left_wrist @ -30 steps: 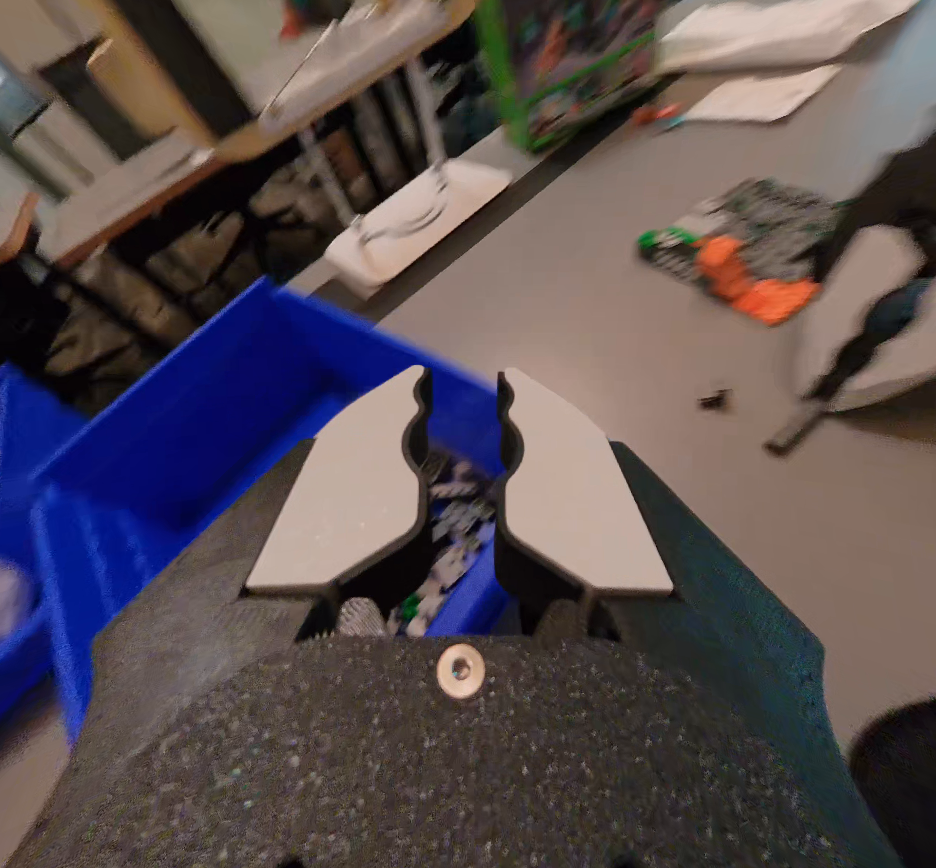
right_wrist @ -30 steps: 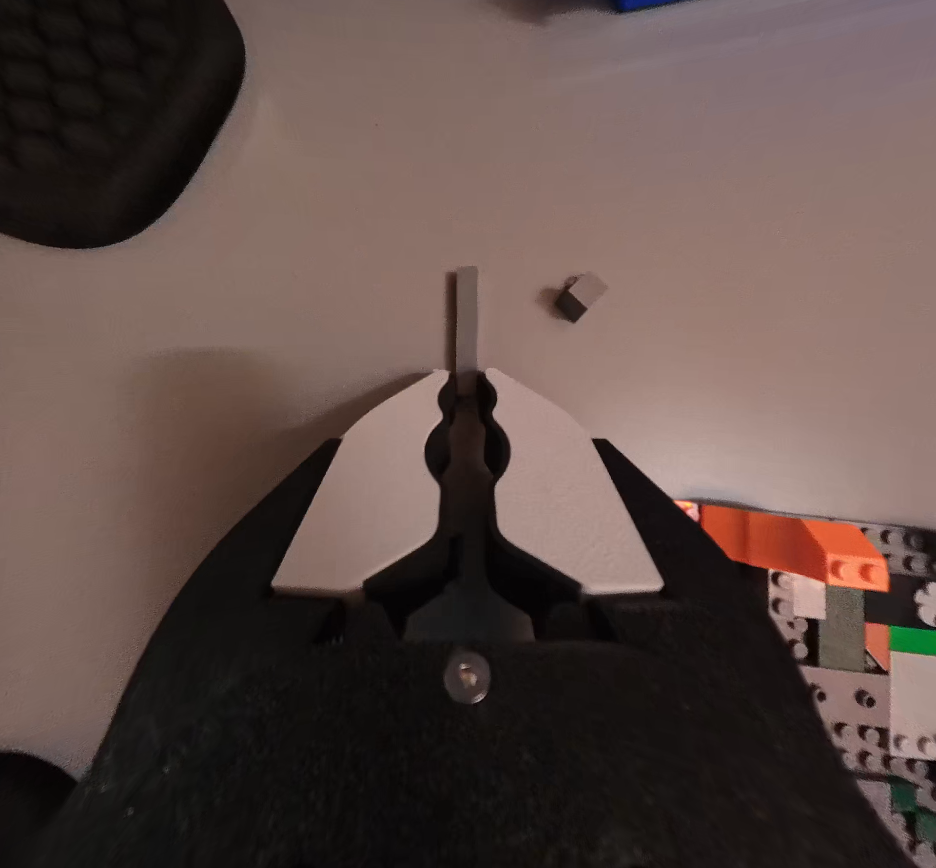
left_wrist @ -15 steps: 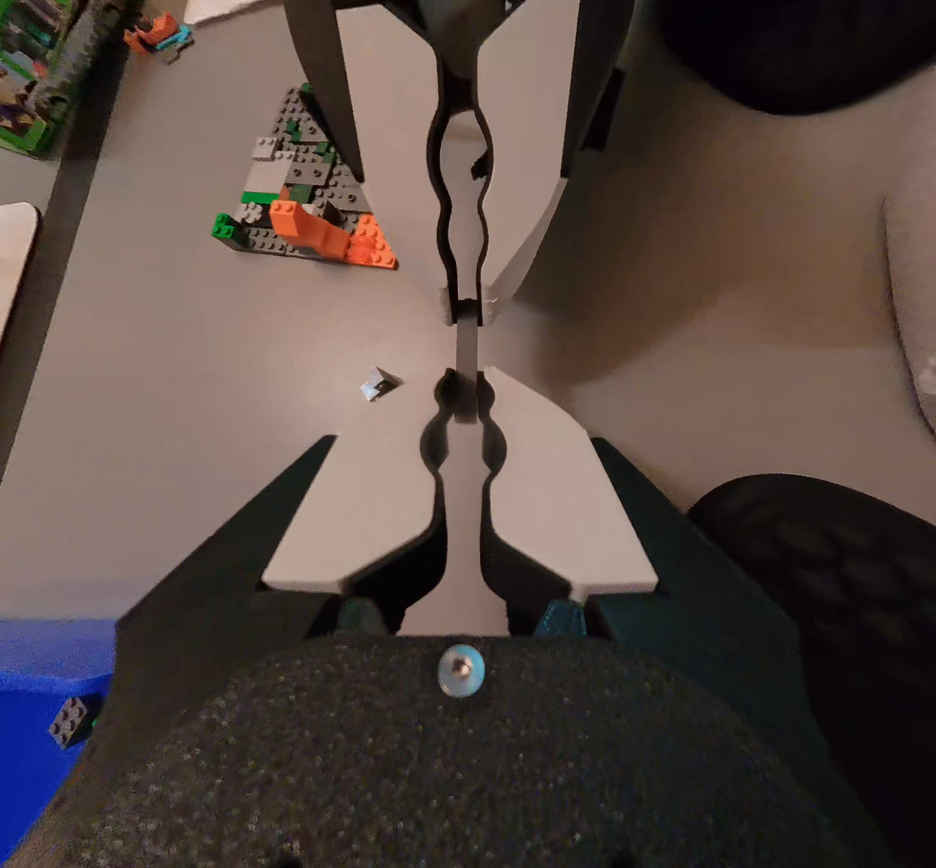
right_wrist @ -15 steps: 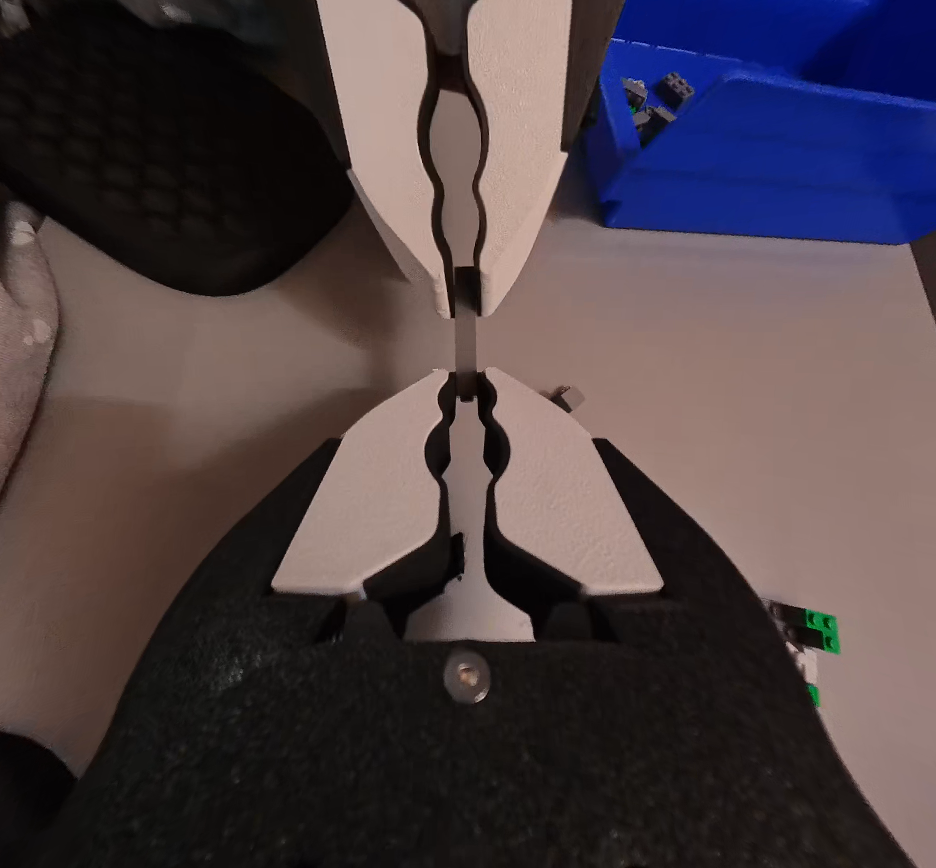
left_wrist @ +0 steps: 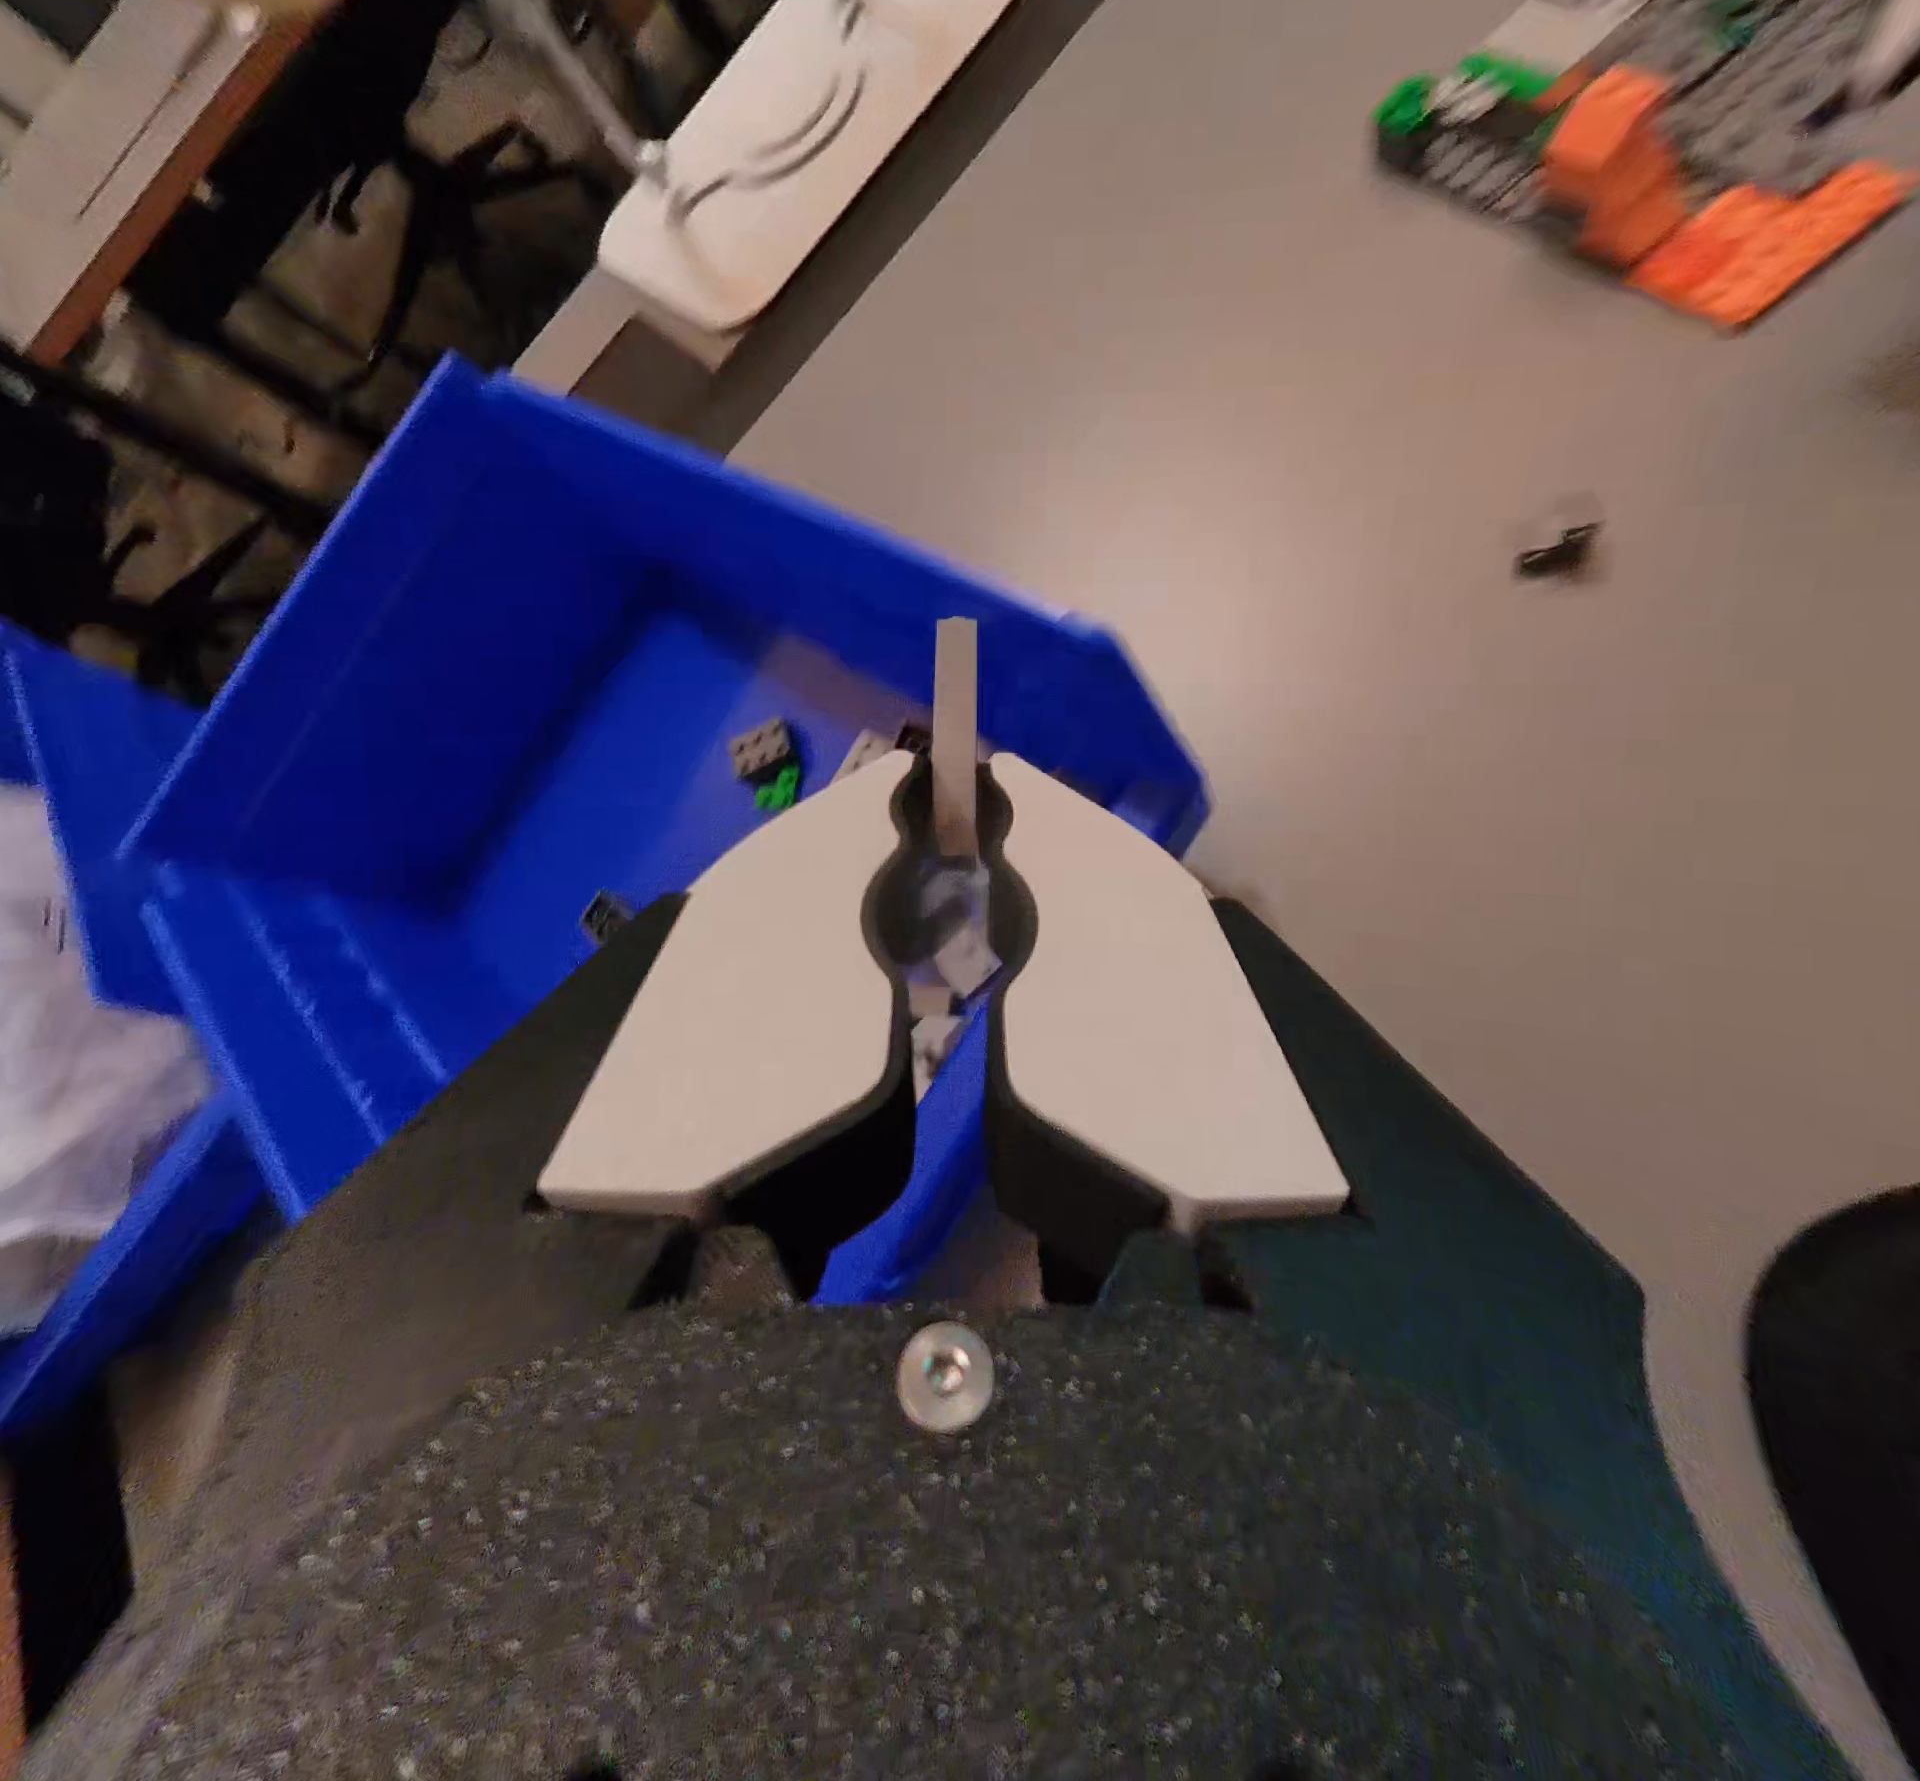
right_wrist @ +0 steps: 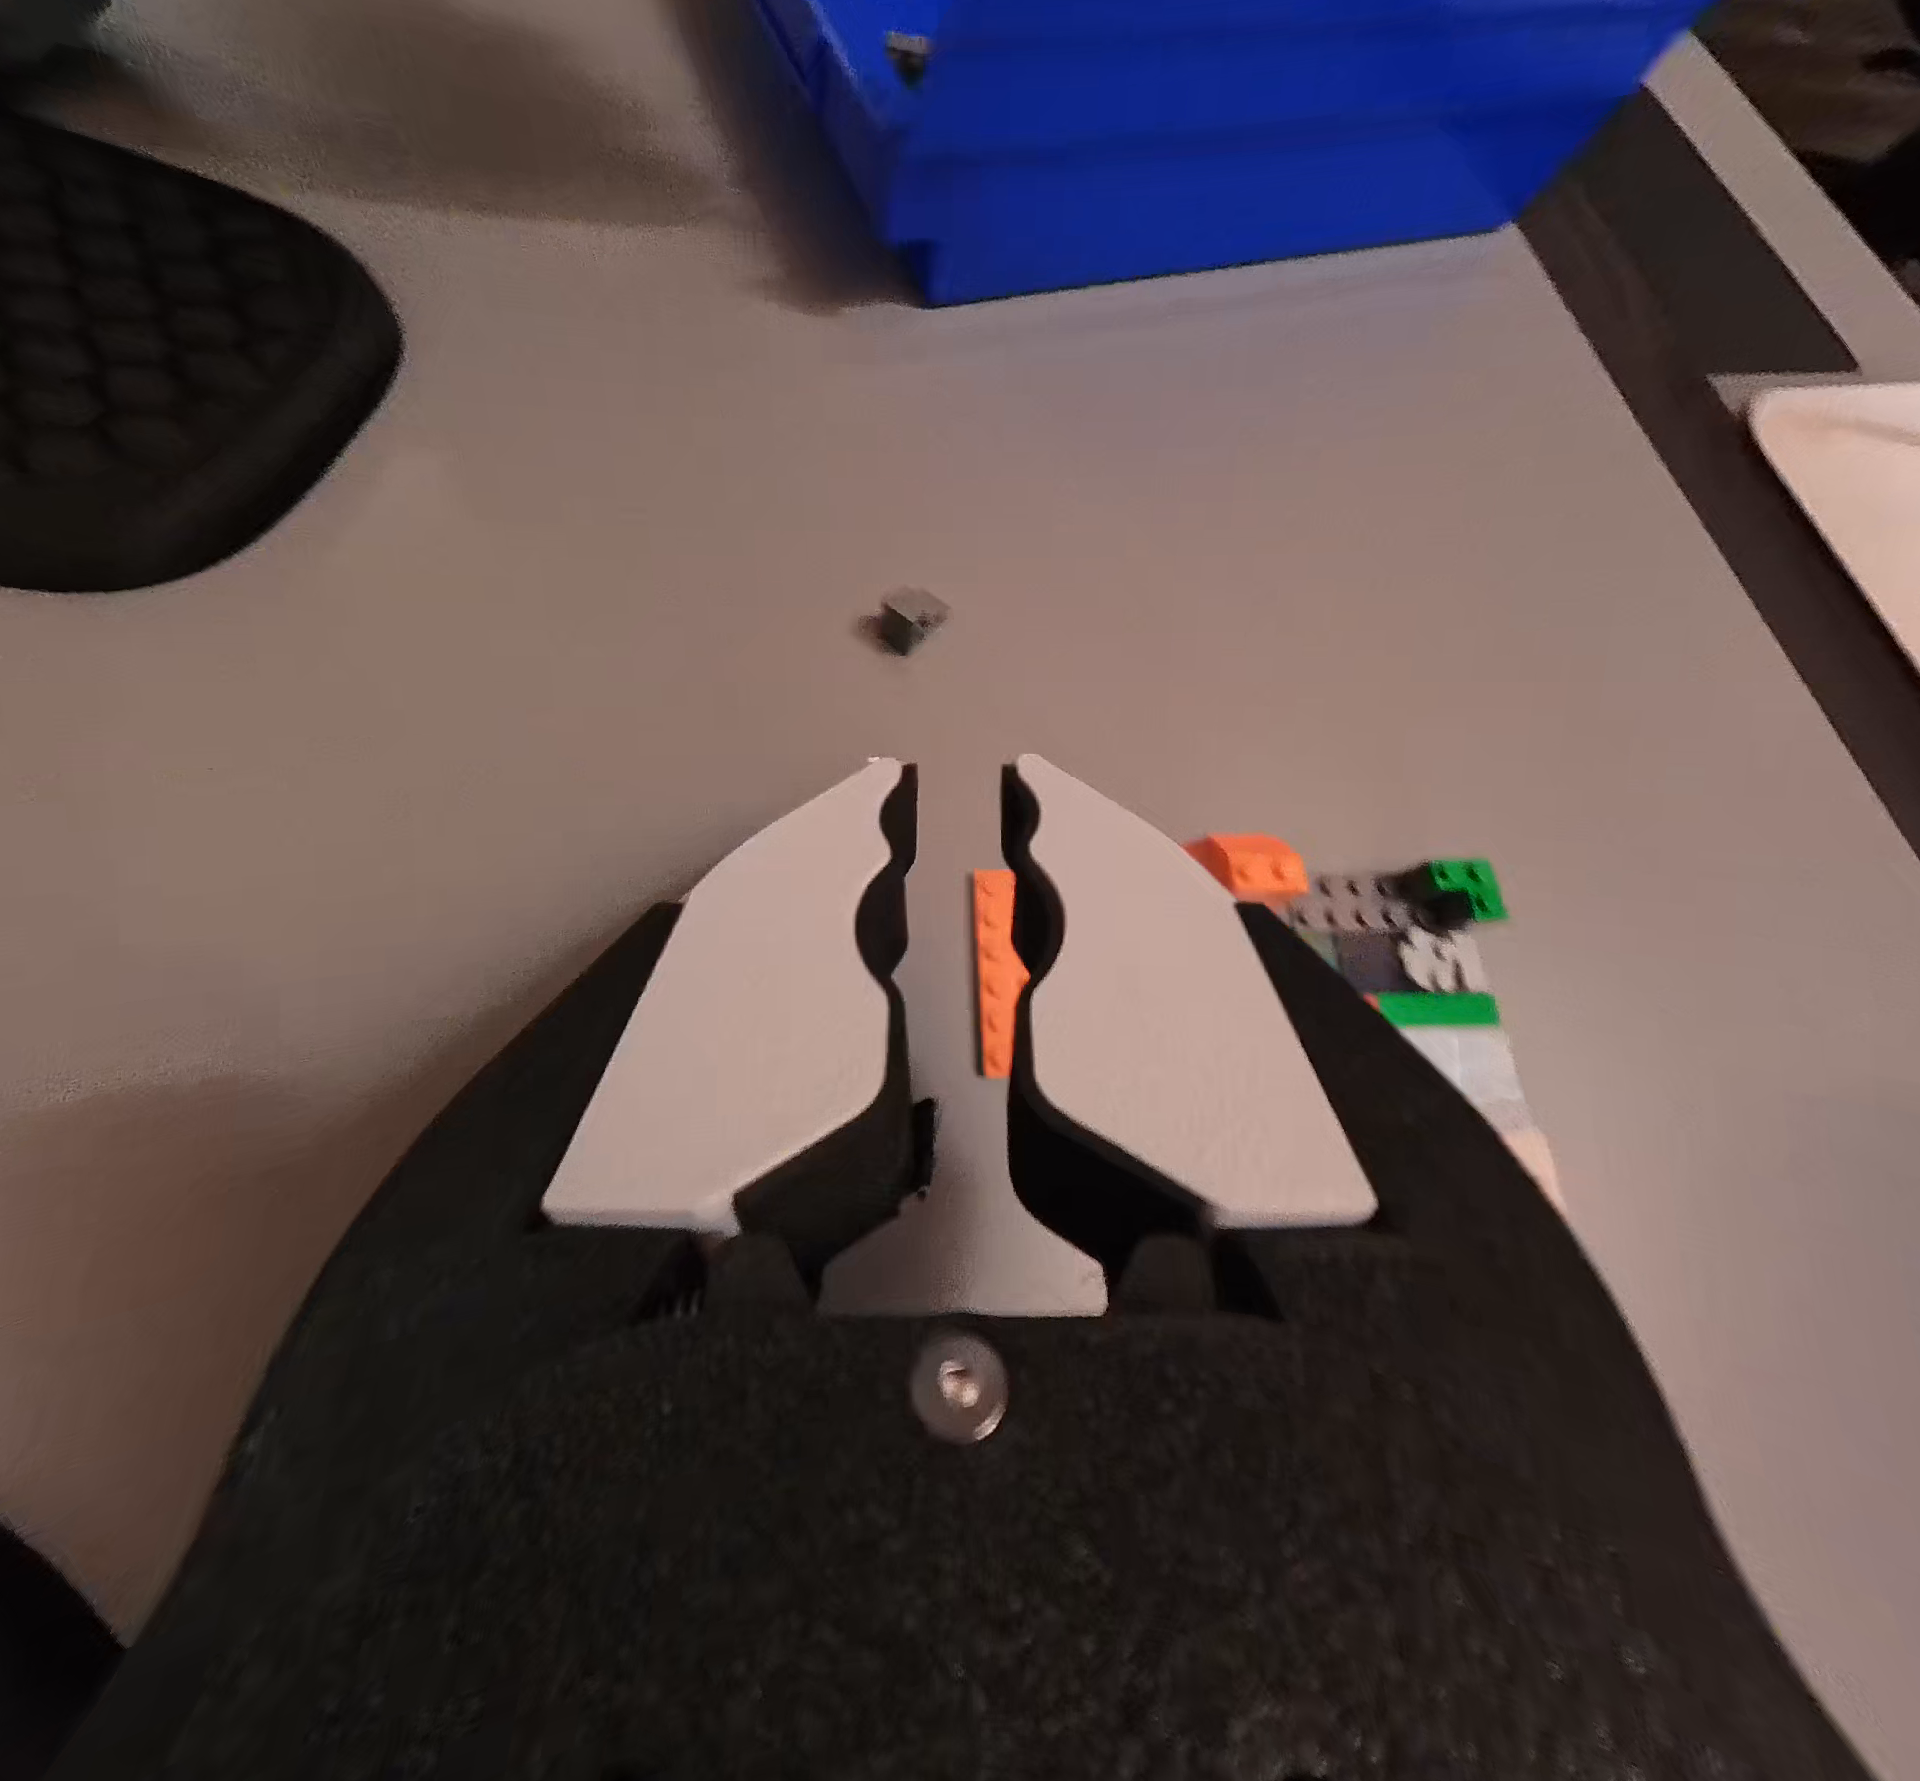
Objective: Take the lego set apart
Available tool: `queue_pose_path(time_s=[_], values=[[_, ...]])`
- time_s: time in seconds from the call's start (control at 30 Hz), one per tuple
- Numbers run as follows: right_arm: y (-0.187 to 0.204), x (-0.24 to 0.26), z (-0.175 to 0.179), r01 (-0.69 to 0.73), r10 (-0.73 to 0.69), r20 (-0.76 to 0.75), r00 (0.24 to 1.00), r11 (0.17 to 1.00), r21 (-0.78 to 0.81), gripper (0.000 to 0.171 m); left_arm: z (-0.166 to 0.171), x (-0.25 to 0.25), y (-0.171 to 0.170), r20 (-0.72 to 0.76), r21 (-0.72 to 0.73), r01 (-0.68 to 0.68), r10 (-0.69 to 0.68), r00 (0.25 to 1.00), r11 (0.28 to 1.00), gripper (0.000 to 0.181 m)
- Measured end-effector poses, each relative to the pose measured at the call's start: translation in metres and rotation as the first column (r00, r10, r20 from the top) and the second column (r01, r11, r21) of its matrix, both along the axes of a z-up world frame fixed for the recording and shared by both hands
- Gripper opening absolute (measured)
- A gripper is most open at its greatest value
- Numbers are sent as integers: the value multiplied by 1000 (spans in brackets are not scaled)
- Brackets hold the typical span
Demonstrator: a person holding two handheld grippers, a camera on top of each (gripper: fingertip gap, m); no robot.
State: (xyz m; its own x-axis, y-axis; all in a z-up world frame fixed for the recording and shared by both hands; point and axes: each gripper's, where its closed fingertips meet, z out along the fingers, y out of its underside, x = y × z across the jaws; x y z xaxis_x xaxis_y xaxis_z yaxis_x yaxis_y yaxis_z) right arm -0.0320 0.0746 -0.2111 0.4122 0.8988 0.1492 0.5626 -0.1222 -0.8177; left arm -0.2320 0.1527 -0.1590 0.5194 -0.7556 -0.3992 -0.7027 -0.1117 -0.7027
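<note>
Handed over since the earlier frame, the grey plate [left_wrist: 956,723] is being pinched above the blue bin [left_wrist: 436,651] by the left gripper [left_wrist: 953,775], while the right gripper [right_wrist: 958,767] is being held spread.

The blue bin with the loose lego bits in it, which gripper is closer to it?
Left. The left gripper hovers right over the blue bin, pinching a thin grey piece. The right gripper is open, back across the table by the lego set.
</note>
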Motion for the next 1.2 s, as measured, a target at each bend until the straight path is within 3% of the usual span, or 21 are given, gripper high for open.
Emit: queue_pose_path(time_s=[0.1,0.2,0.33,0.47,0.6,0.77,0.87,0.93,1.03,1.2], values=[[14,28,4,117,-116,-28,993,992,42,15,-9,-16,17,-15,4,-101,101,995,995,14],[30,61,9,262,-256,-66,964,961,90,15,1,-11,23,29,70,-113,112,993,991,26],[46,103,11,414,-402,-143,904,908,61,19,30,17,8,99,186,2,-20,995,983,25],[58,133,6,506,-495,-179,850,862,18,27,30,71,-37,187,66,243,-251,950,968,26],[63,144,5,538,-525,-218,823,843,-2,28,-12,109,-65,139,-130,377,-360,923,917,30],[62,139,8,523,-507,-246,826,852,1,26,-85,133,-62,12,-302,297,-308,951,906,32],[61,136,8,513,-496,-239,835,858,12,26,-106,139,-59,25,-369,258,-268,963,893,30],[60,135,9,511,-493,-237,837,860,17,25,-107,142,-59,60,-387,265,-263,963,883,17],[60,136,8,511,-494,-239,836,859,13,25,-103,139,-56,18,-343,262,-273,962,902,17],[61,138,5,515,-501,-241,831,857,-2,25,-39,124,-46,100,-169,242,-228,969,955,17]])
